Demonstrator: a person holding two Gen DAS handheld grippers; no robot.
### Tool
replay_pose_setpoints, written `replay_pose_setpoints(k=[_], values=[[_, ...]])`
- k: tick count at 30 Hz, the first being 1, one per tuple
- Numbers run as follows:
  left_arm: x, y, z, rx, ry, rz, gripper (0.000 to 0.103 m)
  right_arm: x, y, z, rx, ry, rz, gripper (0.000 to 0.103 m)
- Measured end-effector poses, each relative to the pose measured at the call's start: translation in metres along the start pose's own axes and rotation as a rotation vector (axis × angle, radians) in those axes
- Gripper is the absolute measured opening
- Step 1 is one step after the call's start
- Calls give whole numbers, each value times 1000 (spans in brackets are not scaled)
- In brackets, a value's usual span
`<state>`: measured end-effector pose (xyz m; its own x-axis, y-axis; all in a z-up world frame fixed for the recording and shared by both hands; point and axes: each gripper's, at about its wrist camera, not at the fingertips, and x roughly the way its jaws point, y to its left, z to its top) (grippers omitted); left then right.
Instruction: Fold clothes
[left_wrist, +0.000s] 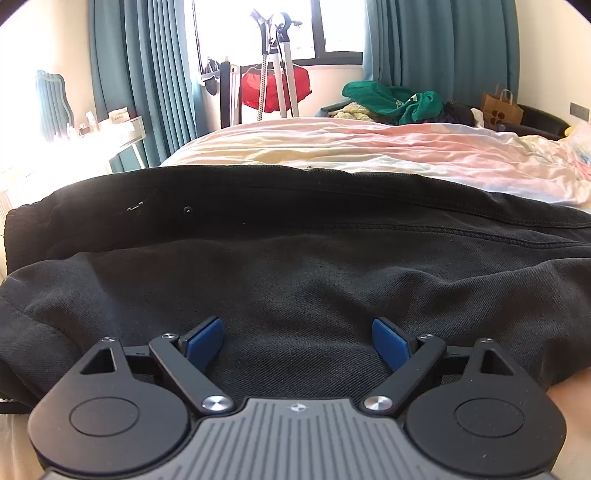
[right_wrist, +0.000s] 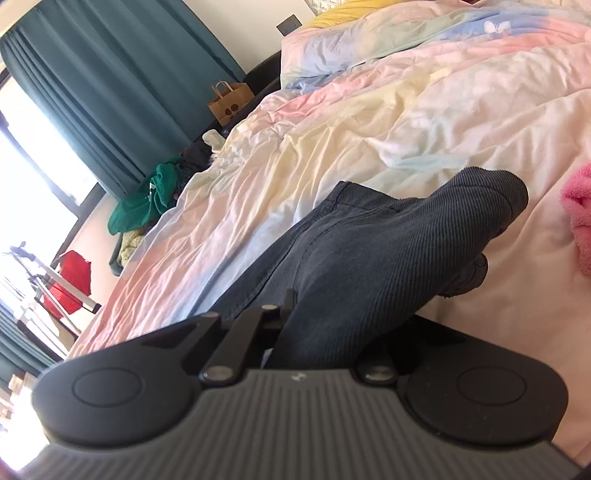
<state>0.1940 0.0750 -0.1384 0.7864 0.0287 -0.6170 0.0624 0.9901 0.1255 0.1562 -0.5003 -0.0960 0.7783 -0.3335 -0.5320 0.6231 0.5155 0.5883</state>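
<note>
A pair of black trousers (left_wrist: 295, 240) lies spread across the bed, filling the left wrist view. My left gripper (left_wrist: 297, 341) rests low over the dark cloth, open, its blue pads (left_wrist: 205, 341) wide apart with only flat fabric under them. In the right wrist view the same dark trousers (right_wrist: 388, 251) run from my right gripper (right_wrist: 295, 325) up toward the hem end, lifted and draped over the fingers. The right gripper is shut on the trousers' cloth; its fingertips are hidden by the fabric.
A pastel pink, yellow and blue duvet (left_wrist: 369, 147) covers the bed. A green garment pile (left_wrist: 399, 99) and a brown paper bag (left_wrist: 500, 107) sit beyond the far edge. A red bag on a stand (left_wrist: 275, 88) is by the window. A pink fluffy item (right_wrist: 580, 221) lies at right.
</note>
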Motion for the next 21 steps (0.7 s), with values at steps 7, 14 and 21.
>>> replay_pose_setpoints(k=[7, 14, 21], values=[[-1, -2, -1, 10, 4, 0, 90, -10, 5, 1, -24, -29, 13, 10], [-2, -3, 2, 18, 21, 0, 90, -9, 0, 2, -11, -22, 30, 10], [-1, -8, 1, 61, -1, 3, 91, -1, -12, 3, 74, 17, 45, 10]])
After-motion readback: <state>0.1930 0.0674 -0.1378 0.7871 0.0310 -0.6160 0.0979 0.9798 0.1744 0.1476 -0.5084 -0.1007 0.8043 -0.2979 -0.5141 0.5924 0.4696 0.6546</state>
